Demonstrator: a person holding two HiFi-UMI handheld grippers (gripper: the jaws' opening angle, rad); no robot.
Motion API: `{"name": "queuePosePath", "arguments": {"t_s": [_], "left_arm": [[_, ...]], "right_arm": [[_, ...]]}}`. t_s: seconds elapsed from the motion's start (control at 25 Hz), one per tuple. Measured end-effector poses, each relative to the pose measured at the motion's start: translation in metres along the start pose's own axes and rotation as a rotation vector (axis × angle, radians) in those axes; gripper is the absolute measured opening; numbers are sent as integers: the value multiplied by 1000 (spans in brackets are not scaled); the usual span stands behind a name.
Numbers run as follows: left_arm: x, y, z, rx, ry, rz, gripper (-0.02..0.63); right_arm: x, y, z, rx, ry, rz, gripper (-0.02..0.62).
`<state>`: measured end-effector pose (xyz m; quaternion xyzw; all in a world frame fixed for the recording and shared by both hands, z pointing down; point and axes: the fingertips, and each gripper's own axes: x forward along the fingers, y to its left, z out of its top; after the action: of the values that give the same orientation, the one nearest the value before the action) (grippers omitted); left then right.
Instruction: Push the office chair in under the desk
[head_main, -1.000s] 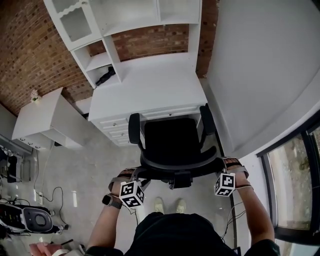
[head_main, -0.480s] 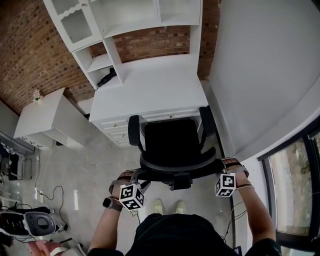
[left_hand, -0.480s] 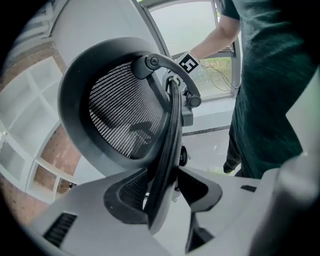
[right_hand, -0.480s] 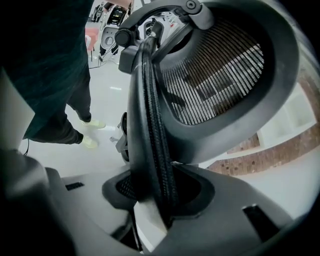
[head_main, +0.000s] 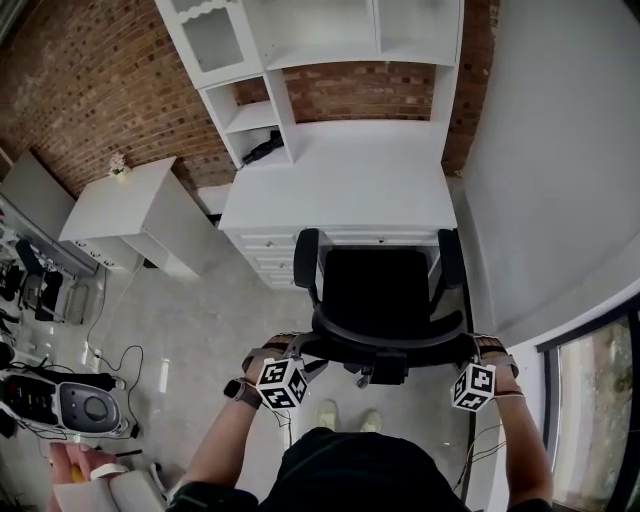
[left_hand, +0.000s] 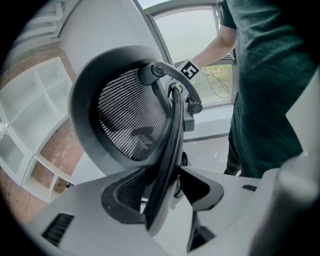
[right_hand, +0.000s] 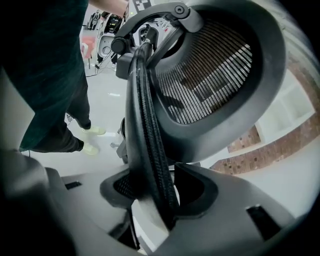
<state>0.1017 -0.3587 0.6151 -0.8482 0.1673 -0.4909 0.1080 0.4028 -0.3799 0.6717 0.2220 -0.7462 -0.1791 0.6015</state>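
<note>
Black mesh rim of the chair (head_main: 378, 285) stands loose between the jaws of the left gripper (left_hand: 165, 195) and the right gripper (right_hand: 159, 192). Both have just been opening wide. The desk (head_main: 350, 180) lies ahead. Withdraw both grippers straight back together, without dragging the chair.

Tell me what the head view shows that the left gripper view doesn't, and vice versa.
Only the head view: the office chair's seat and armrests at the desk's front, plus a low white cabinet. Only the left gripper view: the left gripper, whose jaws have just been opening, with the backrest's rim between them, and the backrest's mesh weave. Both: the backrest, the brick wall, the window, the person.
</note>
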Motion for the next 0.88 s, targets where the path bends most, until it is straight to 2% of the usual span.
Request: {"name": "queuePosePath", "arguments": {"t_s": [0.12, 0.36, 0.64, 0.72, 0.88], "left_arm": [[-6, 5, -2, -43, -17, 19, 232], [-35, 17, 7, -142, -100, 30, 226], [-65, 33, 12, -341, -271, 66, 188], [-69, 37, 14, -400, -317, 82, 175], [-82, 47, 20, -493, -409, 120, 127]], "right_arm": [[-2, -2, 2, 20, -6, -16, 190], [-22, -6, -9, 75, 2, -44, 204], [-52, -7, -20, 237, -7, -77, 210], [-65, -13, -21, 289, -22, -112, 183], [-98, -41, -20, 446, -80, -213, 77]]}}
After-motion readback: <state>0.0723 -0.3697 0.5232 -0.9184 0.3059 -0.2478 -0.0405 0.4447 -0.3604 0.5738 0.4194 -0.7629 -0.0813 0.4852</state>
